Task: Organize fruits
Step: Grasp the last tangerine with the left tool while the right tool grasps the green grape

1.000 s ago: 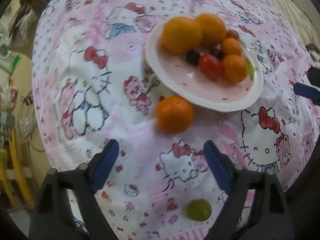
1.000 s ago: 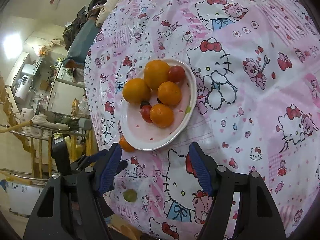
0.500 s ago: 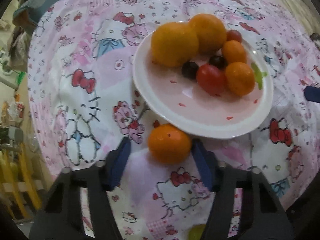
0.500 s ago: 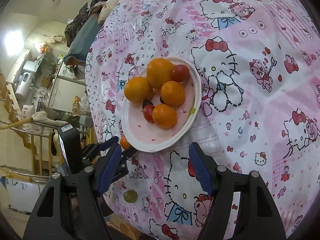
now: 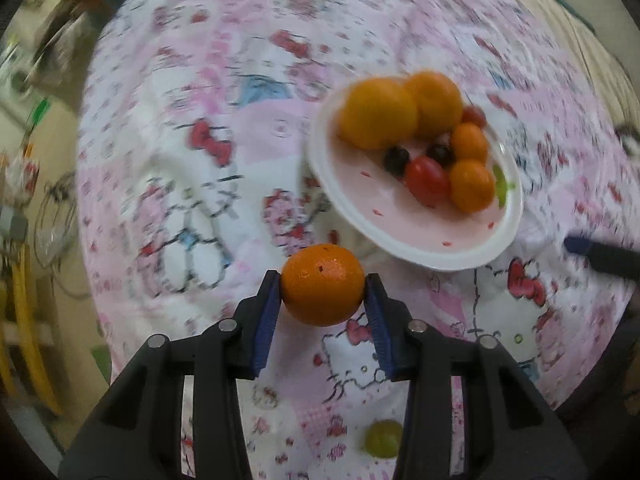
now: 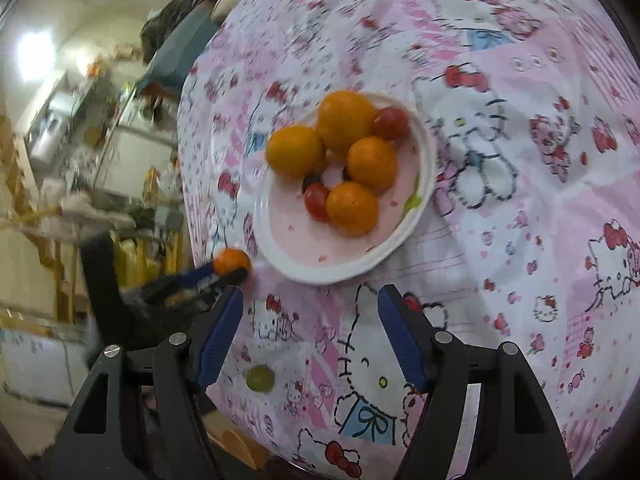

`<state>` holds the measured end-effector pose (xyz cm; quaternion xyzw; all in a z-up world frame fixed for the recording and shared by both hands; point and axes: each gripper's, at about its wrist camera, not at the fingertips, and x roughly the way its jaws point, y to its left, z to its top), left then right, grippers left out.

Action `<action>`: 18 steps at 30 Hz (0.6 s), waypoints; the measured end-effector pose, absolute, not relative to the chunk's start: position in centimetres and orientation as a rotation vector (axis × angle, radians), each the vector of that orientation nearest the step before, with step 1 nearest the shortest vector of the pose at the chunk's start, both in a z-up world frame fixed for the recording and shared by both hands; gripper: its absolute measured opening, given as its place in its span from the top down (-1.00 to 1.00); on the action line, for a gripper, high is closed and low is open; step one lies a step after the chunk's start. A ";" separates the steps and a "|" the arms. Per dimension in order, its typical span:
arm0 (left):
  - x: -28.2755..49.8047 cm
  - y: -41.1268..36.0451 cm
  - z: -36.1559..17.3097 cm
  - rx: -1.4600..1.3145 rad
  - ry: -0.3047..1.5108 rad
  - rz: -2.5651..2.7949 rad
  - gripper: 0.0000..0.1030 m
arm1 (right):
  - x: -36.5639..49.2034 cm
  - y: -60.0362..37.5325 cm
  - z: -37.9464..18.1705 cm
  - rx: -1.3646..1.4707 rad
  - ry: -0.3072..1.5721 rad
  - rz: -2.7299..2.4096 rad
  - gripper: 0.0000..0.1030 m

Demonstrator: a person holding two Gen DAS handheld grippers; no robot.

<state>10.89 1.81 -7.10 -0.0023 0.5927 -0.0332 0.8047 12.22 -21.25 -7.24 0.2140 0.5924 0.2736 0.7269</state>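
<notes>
A: Tangerine first: where does it sit?

B: Between the blue fingers of the left gripper, both pads against its sides and closing on it, just short of the near rim of the white plate.

A: Which way does the plate lie from that grip?

B: Ahead and to the right in the left wrist view. The bare pink patch of the plate is on the near side; the two big oranges and the small fruit crowd the far half.

A: And the right gripper?

B: Its fingers stand apart with nothing between them, hovering over the patterned cloth on the desk. The left hand is clearly nearer the plate's free side.

A: Anything loose?

B: A green grape on the cloth, nearer than both grippers' tips.
</notes>
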 end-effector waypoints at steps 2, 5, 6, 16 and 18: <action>10.6 3.0 -6.1 -0.067 1.259 -0.052 0.27 | 11.4 -19.6 -7.4 0.392 1.319 0.637 -0.41; 10.5 4.5 -4.7 -0.144 1.224 -0.026 0.27 | 9.5 -16.3 -7.6 0.229 1.336 0.730 -0.41; 10.5 4.9 -4.4 -0.163 1.215 -0.017 0.27 | 8.7 -15.2 -7.6 0.171 1.335 0.774 -0.41; 10.6 5.9 -2.3 -0.210 1.163 -0.020 0.26 | 3.0 -7.8 -10.0 -0.104 1.292 0.924 -0.30; 10.6 6.1 -2.3 -0.216 1.163 -0.023 0.27 | 2.7 -7.0 -10.5 -0.140 1.283 0.919 -0.21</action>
